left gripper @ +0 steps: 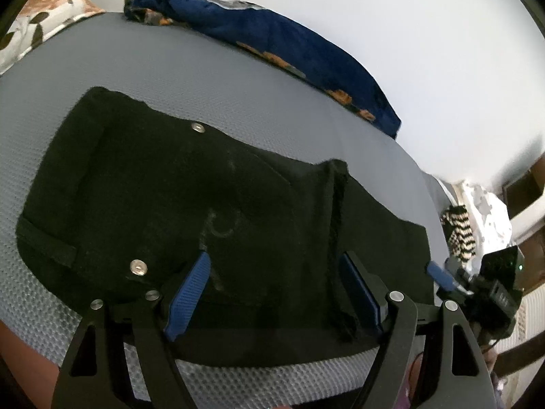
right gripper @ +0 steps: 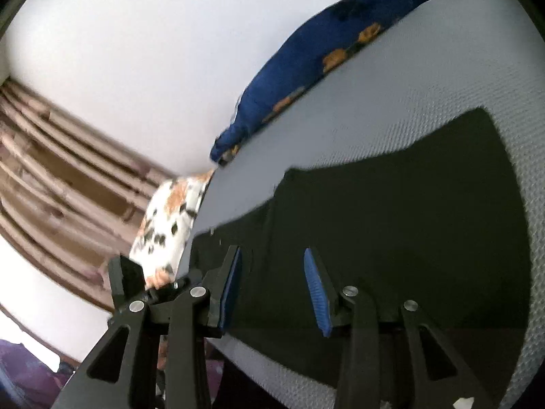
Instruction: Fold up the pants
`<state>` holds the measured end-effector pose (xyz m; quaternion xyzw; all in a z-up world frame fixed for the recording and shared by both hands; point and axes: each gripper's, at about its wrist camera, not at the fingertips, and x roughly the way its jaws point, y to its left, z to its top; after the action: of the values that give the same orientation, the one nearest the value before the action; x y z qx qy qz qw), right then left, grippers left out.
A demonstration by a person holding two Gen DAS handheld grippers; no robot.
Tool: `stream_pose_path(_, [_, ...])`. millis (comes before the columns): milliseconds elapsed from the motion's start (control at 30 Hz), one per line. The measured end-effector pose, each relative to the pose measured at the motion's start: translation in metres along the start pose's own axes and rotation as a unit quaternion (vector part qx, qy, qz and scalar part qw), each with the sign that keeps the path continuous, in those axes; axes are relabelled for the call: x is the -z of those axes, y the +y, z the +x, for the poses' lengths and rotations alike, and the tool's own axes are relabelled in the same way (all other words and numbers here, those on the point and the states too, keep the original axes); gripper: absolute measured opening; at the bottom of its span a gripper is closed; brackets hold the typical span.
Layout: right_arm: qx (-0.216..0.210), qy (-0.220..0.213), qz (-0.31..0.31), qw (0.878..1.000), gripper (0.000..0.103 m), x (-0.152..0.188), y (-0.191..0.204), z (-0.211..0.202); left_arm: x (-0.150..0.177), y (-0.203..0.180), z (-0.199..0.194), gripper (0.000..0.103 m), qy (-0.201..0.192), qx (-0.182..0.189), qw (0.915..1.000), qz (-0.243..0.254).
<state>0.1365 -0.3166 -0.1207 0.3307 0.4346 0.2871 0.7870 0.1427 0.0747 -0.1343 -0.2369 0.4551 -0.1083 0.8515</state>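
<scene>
A grey textured bed fills the left wrist view, under a white wall. Black pants lie across the middle of the frame, partly folded, two metal buttons showing. A blue blanket runs along the bed's far edge at the top, and a flowered pillow sits in the upper left corner. The left tongs are spread wide at the bottom, blue pads over the pants, holding nothing. The right tongs appear at the lower right edge.

In the right wrist view the bed tilts across the right half, the pants lying dark at centre right. The right tongs stand wide apart, gripping nothing. A striped curtain hangs at the left.
</scene>
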Motion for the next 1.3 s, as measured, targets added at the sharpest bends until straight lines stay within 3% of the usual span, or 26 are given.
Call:
stream_pose_path(100, [-0.020,0.045,-0.019,0.999,0.037,0.021,0.013,0.007,0.002,-0.013,-0.001,0.078,0.019,0.053,0.9979,0.031])
stream_pose_path(233, [-0.011,0.059,-0.021,0.998,0.037,0.049,0.019,-0.008,0.010,-0.044,-0.001,0.078,0.066,0.146,0.9818,0.101])
stream_pose_path(300, [0.001,0.054,-0.009,0.998,0.037,0.059,0.016,-0.019,0.015,-0.060,0.009,0.078,0.108,0.161,0.9727,0.128])
stream_pose_path(367, [-0.004,0.048,0.017,0.999,0.038,0.065,0.007,-0.028,0.020,-0.069,0.023,0.078,0.138,0.135,0.9712,0.140])
stream_pose_path(567, [-0.025,0.014,0.053,0.998,0.042,0.060,-0.006,-0.042,0.026,-0.052,0.060,0.078,0.218,0.127,0.9662,0.052])
stream_pose_path(633, [-0.031,0.014,0.050,0.998,0.042,0.059,-0.005,-0.043,0.027,-0.049,0.066,0.078,0.225,0.124,0.9659,0.037])
stream_pose_path(800, [-0.027,0.022,0.045,0.998,0.043,0.061,-0.009,-0.045,0.023,-0.046,0.074,0.077,0.221,0.164,0.9613,0.002])
stream_pose_path(867, [-0.024,0.017,0.053,0.998,0.043,0.059,-0.015,-0.047,0.026,-0.049,0.079,0.058,0.222,0.165,0.9609,0.009])
stream_pose_path(900, [-0.023,0.015,0.059,0.998,0.043,0.059,-0.018,-0.049,0.028,-0.050,0.082,0.033,0.229,0.162,0.9597,0.017])
stream_pose_path(933, [-0.021,0.010,0.069,0.997,0.044,0.059,-0.023,-0.051,0.030,-0.051,0.084,0.019,0.235,0.157,0.9589,0.022])
stream_pose_path(1133, [-0.023,-0.007,0.104,0.994,0.049,0.057,-0.039,-0.061,0.041,-0.048,0.068,0.010,0.209,0.156,0.9651,0.016])
stream_pose_path(1300, [-0.022,-0.008,0.098,0.995,0.049,0.056,-0.035,-0.061,0.047,-0.046,0.062,0.010,0.196,0.143,0.9702,0.014])
